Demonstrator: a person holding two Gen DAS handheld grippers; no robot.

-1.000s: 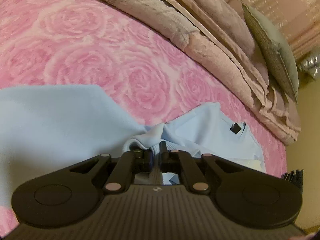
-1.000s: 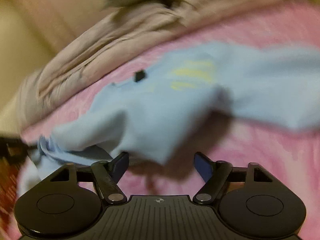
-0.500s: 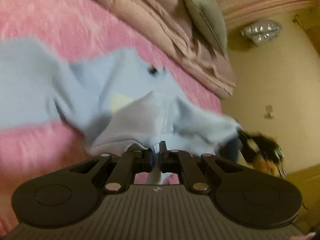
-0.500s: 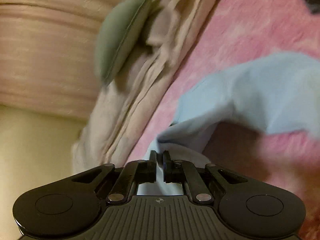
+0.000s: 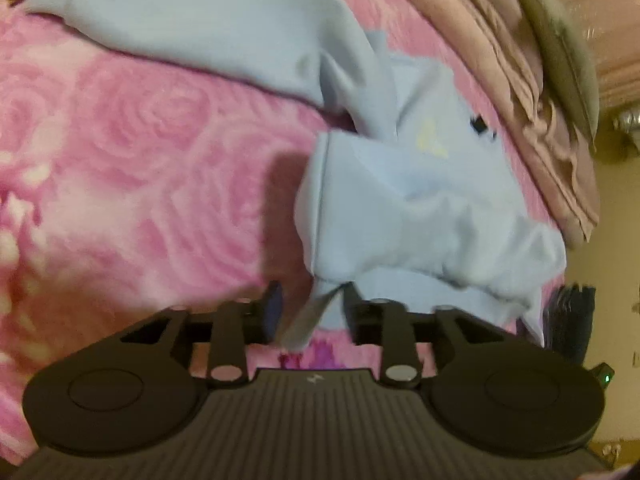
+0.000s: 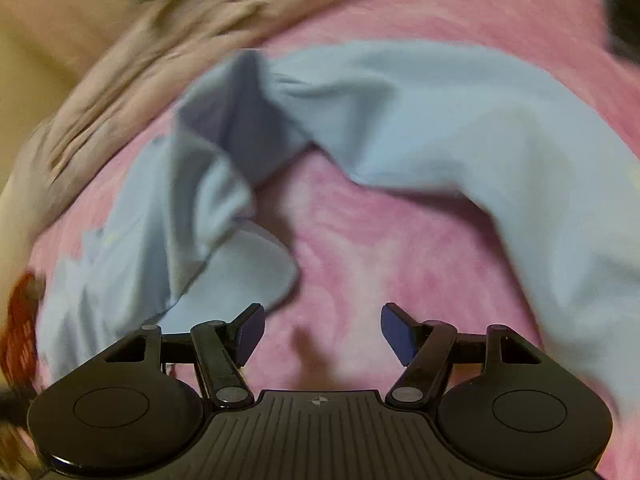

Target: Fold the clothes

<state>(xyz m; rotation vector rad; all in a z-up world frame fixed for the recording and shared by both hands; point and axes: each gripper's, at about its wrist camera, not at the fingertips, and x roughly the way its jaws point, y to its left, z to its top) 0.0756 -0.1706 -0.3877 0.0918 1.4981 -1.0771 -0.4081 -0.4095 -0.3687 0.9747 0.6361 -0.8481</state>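
Lying rumpled on the pink rose bedspread point(image 5: 132, 168), the light blue garment point(image 5: 404, 204) blurs in the right view. A loose strip hangs between the opening left tongs point(image 5: 310, 312), unpinched. Right tongs point(image 6: 322, 330) are opening, wide over bare bedspread. Beige bedding point(image 5: 532, 92) borders the far edge.

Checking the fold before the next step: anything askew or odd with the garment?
Yes. The light blue garment lies bunched and twisted on the pink bedspread, its near end crumpled, not flat. A corner of it hangs between the opening jaws of the left gripper. The right gripper is opening with nothing between its jaws.
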